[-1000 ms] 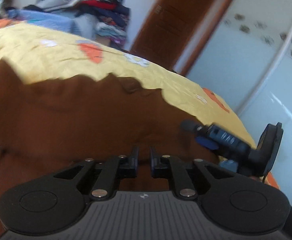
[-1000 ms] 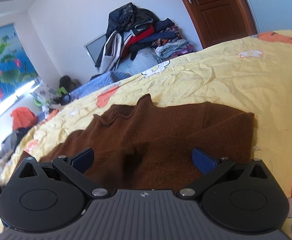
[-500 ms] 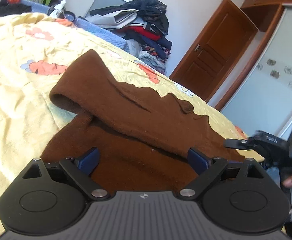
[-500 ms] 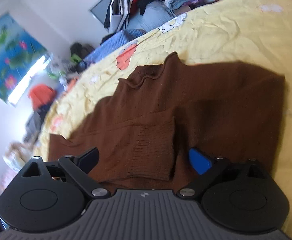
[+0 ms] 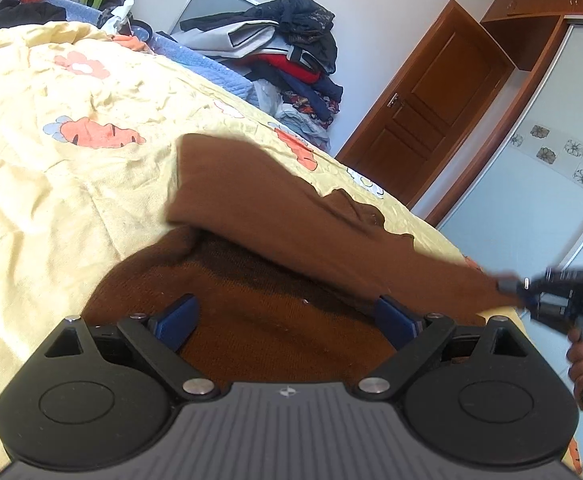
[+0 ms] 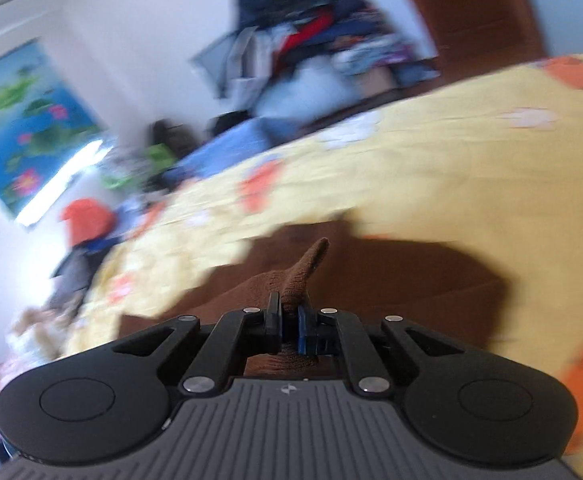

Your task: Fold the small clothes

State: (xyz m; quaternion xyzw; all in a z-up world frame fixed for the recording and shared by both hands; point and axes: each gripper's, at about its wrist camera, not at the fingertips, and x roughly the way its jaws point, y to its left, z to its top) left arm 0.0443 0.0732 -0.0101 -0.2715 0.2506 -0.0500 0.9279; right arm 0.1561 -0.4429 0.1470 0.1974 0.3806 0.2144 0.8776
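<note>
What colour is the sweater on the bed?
Dark brown sweater; clearest in the left wrist view.

A bed covered by a yellow bedspread [image 5: 71, 168] with orange and white flower prints fills the near ground. Beyond its far edge a heap of clothes [image 5: 287, 56] is piled against a plain white wall [image 5: 371, 20] (a flat grey panel leans behind the heap). To the right stands a brown wooden door [image 5: 431, 116], shut, and further right a wardrobe [image 5: 539, 184] with pale sliding panels bearing small flower motifs. On the far left wall hangs a blue picture of lotus flowers [image 6: 23, 120], blurred, with bright daylight under it.
</note>
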